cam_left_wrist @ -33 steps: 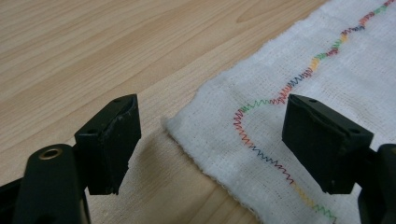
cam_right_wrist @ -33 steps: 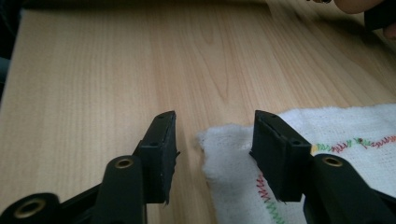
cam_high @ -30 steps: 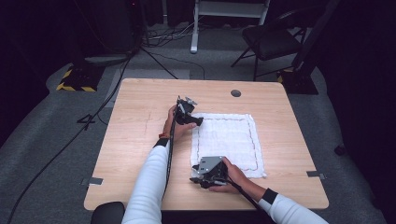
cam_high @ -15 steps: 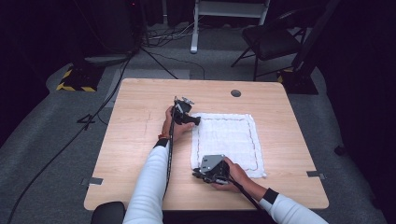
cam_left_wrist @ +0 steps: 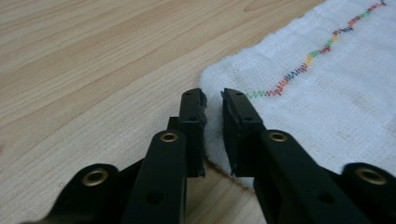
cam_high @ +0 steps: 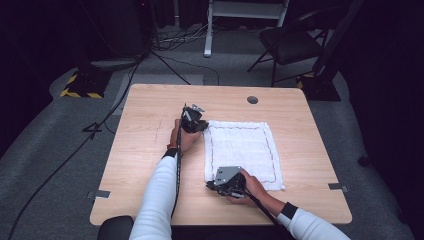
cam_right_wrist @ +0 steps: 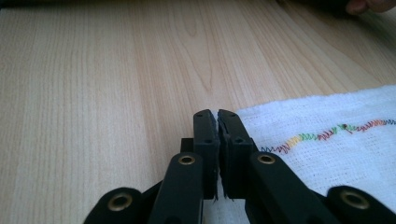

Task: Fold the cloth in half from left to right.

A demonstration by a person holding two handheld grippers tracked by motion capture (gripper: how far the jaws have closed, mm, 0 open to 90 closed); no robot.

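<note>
A white cloth (cam_high: 240,150) with a multicoloured stitched border lies flat on the wooden table (cam_high: 150,150). My left gripper (cam_high: 204,127) is at the cloth's far left corner. In the left gripper view its jaws (cam_left_wrist: 212,98) have just been closing and stand narrow, with the cloth's (cam_left_wrist: 327,93) corner pinched between them. My right gripper (cam_high: 210,185) is at the near left corner. Its jaws (cam_right_wrist: 217,116) have also just closed and are almost together on the cloth's (cam_right_wrist: 327,154) edge.
A round cable hole (cam_high: 252,99) sits near the table's far edge. Grey tape strips (cam_high: 101,193) mark the table's near corners. On the floor beyond stand a folding chair (cam_high: 290,45), loose cables and a yellow-and-black striped base (cam_high: 80,85).
The left gripper has edged slightly toward the cloth's far left corner. The right hand has stayed where it was at the near left corner.
</note>
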